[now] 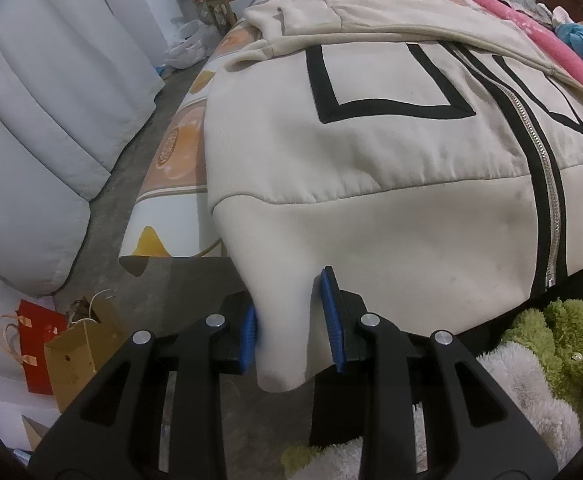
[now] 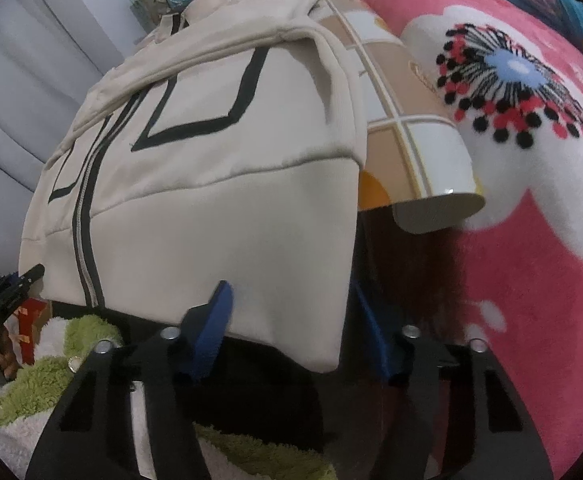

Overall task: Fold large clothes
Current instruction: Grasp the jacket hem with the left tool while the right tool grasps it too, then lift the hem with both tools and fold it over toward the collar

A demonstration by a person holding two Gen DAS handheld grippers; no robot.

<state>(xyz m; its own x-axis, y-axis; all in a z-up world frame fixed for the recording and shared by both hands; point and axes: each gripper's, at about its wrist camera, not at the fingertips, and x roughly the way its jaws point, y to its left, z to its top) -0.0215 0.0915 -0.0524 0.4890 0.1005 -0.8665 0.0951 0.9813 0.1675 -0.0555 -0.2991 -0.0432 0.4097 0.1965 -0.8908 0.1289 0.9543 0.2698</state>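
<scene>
Nearest, left gripper (image 1: pixel 295 322) clamped on the near left hem corner of a cream jacket (image 1: pixel 371 140), blue pads (image 1: pixel 333 320) pinching a bunched fold. Right gripper (image 2: pixel 291 322) spread around the near right hem corner, pads not pressing. Jacket lying front-up on a bed (image 1: pixel 179 148), long axis running near to far, hem hanging over the near edge, collar at the far end. Cream cloth, black-trimmed silver zipper (image 1: pixel 547 184) down the middle, black outlined squares either side. Pink floral blanket (image 2: pixel 531 160) to the right.
</scene>
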